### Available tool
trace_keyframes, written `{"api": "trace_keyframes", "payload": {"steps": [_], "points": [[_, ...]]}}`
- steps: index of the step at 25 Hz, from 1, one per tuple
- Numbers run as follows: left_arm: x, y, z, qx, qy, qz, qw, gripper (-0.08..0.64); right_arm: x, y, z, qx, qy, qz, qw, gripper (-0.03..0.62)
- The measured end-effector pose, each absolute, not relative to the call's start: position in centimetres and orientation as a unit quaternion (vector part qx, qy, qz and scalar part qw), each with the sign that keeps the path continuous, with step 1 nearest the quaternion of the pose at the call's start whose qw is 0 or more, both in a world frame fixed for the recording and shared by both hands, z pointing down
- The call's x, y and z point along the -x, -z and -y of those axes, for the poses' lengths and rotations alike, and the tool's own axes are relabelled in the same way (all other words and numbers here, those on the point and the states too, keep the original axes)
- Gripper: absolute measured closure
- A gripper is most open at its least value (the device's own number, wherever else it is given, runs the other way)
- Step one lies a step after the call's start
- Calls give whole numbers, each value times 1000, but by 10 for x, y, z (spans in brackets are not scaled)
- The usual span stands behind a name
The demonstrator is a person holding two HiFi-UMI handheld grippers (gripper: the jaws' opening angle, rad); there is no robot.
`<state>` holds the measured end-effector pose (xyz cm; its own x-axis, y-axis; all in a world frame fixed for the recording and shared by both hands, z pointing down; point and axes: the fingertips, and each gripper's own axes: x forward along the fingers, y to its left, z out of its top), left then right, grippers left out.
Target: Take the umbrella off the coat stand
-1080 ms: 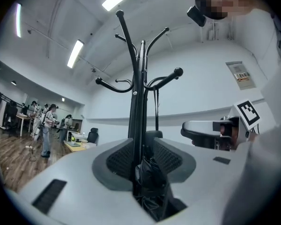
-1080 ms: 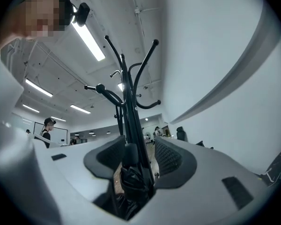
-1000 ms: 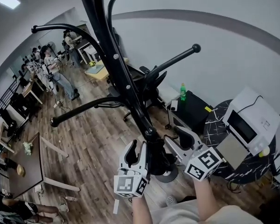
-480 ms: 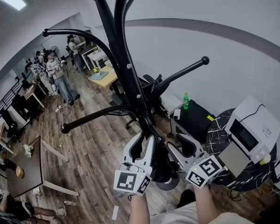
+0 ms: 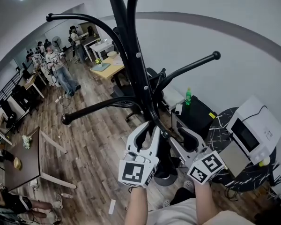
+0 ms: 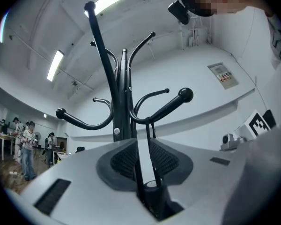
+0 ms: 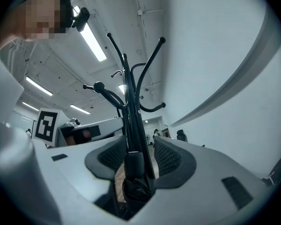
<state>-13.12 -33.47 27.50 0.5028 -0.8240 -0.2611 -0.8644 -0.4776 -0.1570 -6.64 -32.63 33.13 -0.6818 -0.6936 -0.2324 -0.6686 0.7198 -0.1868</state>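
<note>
Umbrella, black, folded: hung by its strap from a ball-tipped peg of the coat stand. Lower end cut off; barely visible in the head view. Long axis upright, handle uppermost. My left gripper: jaws just closing, strap threading the gap, ungripped. My right gripper: jaws just narrowed, clamped on the umbrella.

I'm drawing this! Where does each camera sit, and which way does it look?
Head view: on the person's head, facing down at the coat stand; both forearms, left gripper, right gripper show.
Left gripper view: on that gripper, facing up the stand; its jaws, just closing, flank the umbrella strap.
Right gripper view: likewise upward; its jaws, just narrowed, flank the umbrella handle.
Shared: each gripper view shows the other's marker cube.
</note>
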Motion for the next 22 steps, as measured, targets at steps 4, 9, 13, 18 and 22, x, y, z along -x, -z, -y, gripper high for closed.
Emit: {"api": "trace_keyframes", "payload": {"steps": [4, 9, 13, 18, 22], "points": [[129, -274, 336, 854, -50, -495, 149, 522, 71, -324, 324, 372, 34, -916, 145, 410], [131, -277, 334, 857, -37, -490, 154, 538, 81, -314, 323, 365, 21, -919, 147, 413], [141, -274, 333, 852, -29, -497, 163, 538, 92, -312, 321, 358, 14, -924, 137, 413], [142, -272, 332, 849, -21, -498, 174, 538, 101, -301, 322, 352, 7, -925, 142, 430], [143, -273, 331, 850, -22, -493, 184, 538, 111, -294, 325, 347, 8, -926, 148, 445]]}}
